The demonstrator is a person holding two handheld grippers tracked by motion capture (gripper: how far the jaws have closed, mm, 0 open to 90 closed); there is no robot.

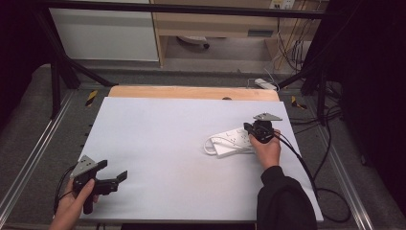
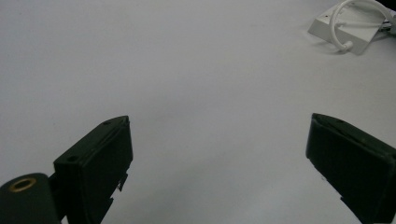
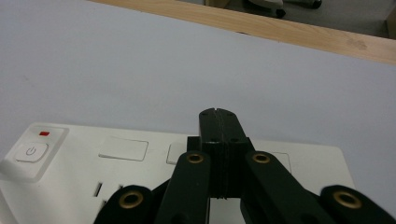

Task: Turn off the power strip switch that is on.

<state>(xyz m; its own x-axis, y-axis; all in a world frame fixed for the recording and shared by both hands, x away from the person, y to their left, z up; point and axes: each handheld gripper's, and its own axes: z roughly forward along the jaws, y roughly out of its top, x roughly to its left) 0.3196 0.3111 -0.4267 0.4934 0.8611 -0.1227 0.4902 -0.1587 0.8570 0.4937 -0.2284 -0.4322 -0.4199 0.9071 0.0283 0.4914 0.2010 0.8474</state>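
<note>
A white power strip (image 1: 233, 140) lies on the right part of the white mat (image 1: 163, 143), its white cable (image 1: 209, 145) looped at its left end. My right gripper (image 1: 250, 128) hovers over the strip's right end, held in a hand with a black sleeve. In the right gripper view its jaws (image 3: 218, 114) are pressed together with nothing between them, above the power strip (image 3: 116, 158), whose power button (image 3: 30, 151) is at the left. My left gripper (image 1: 112, 171) rests at the mat's near left corner. Its jaws (image 2: 220, 120) stand wide apart over bare mat, with the power strip (image 2: 348, 28) far off.
A wooden board (image 1: 191, 92) runs along the mat's far edge. Black frame posts stand at the far corners, and metal rails flank the table. The right gripper's black cable (image 1: 306, 167) trails off the right side. A white plug block (image 1: 265, 84) lies on the floor beyond.
</note>
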